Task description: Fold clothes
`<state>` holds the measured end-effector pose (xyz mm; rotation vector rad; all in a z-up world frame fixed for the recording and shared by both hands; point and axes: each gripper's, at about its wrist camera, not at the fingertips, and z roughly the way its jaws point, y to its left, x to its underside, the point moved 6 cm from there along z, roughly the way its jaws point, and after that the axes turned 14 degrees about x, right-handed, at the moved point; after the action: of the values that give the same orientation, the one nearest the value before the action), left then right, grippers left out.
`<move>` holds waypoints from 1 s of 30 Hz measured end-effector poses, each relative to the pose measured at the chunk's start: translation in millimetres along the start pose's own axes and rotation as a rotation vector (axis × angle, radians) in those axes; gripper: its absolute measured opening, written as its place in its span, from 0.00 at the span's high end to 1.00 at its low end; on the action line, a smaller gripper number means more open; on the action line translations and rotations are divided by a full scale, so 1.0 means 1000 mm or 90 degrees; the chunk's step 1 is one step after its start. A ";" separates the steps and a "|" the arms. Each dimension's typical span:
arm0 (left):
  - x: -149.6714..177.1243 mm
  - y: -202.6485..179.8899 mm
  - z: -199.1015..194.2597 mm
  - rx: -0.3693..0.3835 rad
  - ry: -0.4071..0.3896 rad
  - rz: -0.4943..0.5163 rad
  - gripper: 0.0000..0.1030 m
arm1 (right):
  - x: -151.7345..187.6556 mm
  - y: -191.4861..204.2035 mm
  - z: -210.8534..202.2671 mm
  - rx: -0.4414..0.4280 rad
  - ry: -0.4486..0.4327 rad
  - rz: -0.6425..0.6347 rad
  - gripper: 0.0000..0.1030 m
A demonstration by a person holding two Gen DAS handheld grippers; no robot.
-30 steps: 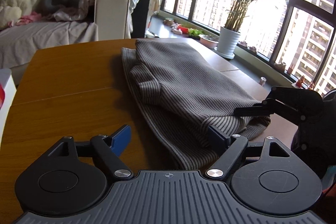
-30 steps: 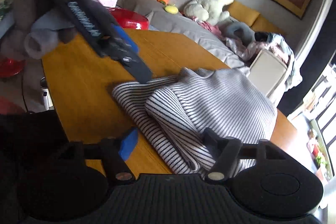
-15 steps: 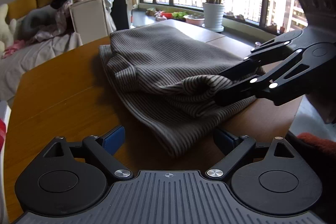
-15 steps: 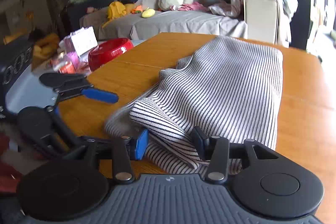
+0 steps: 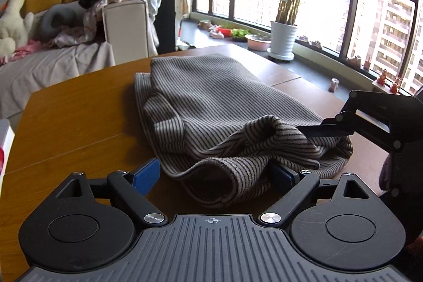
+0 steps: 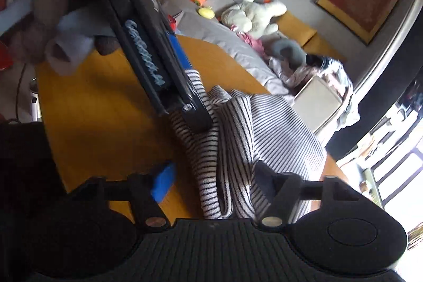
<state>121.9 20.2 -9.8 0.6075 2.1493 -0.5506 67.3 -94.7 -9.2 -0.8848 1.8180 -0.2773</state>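
A grey, dark-striped knit sweater (image 5: 211, 97) lies folded on the wooden table (image 5: 79, 110). Its near hem curls up in a loop between the blue pads of my left gripper (image 5: 215, 173), which is open. From the right, the right gripper (image 5: 312, 130) reaches into a raised fold of the sweater. In the right wrist view the sweater (image 6: 285, 128) bunches between the fingers of my right gripper (image 6: 214, 177). That gripper is open, with bare table between the blue pad and the cloth. The left gripper (image 6: 190, 94) slants down onto the sweater's edge.
A sofa (image 5: 53, 62) with a white plush toy (image 6: 251, 15) and heaped clothes stands beyond the table. A potted plant (image 5: 283, 41) sits on the window ledge. A white object (image 5: 5, 139) is at the table's left edge. A hand (image 6: 39, 44) holds the left gripper.
Half a second ago the right gripper was pinched on the sweater's fold; its fingers now stand apart. The left gripper has moved up to the near hem, which now curls up between its pads.
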 end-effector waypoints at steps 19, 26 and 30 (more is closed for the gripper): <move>0.014 0.021 0.019 -0.012 0.029 -0.070 0.09 | 0.008 -0.019 -0.004 0.029 -0.030 0.000 0.28; 0.003 0.021 0.015 -0.001 0.008 -0.104 0.10 | 0.008 0.004 0.014 0.104 -0.058 -0.101 0.27; 0.000 0.020 0.012 -0.006 0.002 -0.106 0.10 | 0.000 0.005 0.015 0.091 -0.049 -0.109 0.66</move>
<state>140.7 29.3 -19.6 0.4270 2.2161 -0.6288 78.3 -88.0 -18.9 -0.9392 1.6322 -0.4694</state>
